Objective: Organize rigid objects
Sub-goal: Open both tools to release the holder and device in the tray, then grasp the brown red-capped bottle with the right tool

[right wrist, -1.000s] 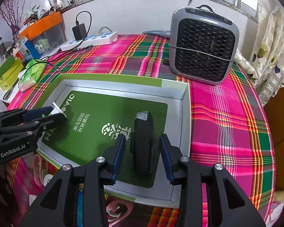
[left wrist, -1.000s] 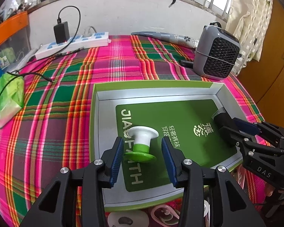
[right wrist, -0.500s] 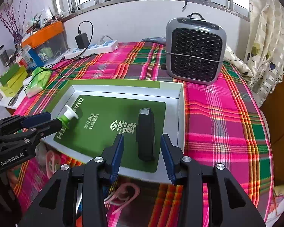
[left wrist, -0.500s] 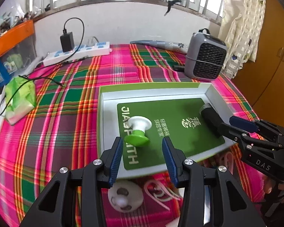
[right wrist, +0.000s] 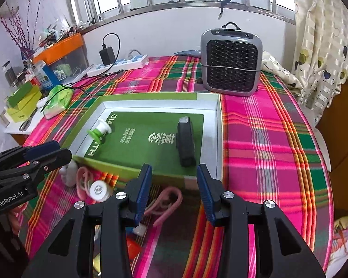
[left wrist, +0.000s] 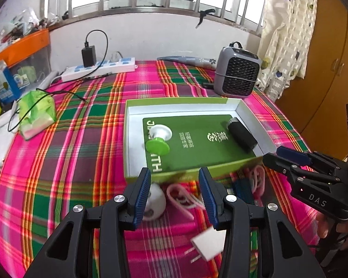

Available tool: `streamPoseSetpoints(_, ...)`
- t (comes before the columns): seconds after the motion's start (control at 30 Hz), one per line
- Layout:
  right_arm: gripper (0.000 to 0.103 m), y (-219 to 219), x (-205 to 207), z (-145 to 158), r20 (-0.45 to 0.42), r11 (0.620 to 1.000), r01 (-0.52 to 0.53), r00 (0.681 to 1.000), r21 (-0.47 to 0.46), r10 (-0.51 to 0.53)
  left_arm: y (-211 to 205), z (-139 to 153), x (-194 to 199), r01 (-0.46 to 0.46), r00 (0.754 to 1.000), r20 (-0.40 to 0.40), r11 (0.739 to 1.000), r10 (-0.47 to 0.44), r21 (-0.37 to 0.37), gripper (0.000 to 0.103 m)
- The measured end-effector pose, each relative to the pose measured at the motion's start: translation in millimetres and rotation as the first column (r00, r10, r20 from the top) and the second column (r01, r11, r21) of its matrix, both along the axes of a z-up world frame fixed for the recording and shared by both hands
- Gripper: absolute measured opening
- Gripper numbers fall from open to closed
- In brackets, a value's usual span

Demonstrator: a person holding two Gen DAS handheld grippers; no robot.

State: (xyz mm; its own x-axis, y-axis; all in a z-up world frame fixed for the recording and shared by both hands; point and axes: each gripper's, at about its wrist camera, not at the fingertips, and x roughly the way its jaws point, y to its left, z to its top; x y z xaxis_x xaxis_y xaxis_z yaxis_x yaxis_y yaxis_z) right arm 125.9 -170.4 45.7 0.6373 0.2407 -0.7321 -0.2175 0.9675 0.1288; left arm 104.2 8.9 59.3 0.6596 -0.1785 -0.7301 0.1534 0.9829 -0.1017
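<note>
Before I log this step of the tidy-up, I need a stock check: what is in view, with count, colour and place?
Box: 1, green rim, white walls, table centre.
Spool-shaped piece: 1, white and green, box left.
Black block: 1, box right.
Heater: 1, grey, behind box.
Power strip: 1, white, far edge, black adapter plugged in.
Tissue pack: 1, green, left.
Plug: 1, white, near edge.
Pink cords: count unclear, before box.
Tablecloth: pink-green plaid.
Left gripper: open, empty.
Right gripper: open, empty.
</note>
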Motion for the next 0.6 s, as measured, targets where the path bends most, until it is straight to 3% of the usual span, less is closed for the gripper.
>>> streamPoseSetpoints(0.6,0.042,3,-75,-8,0.005,0.997,0.013,1.000,0.073,-0.013,11,-9,-57,0.005,1.000,-0.001,0.998,-0.005,-0.060,0.042)
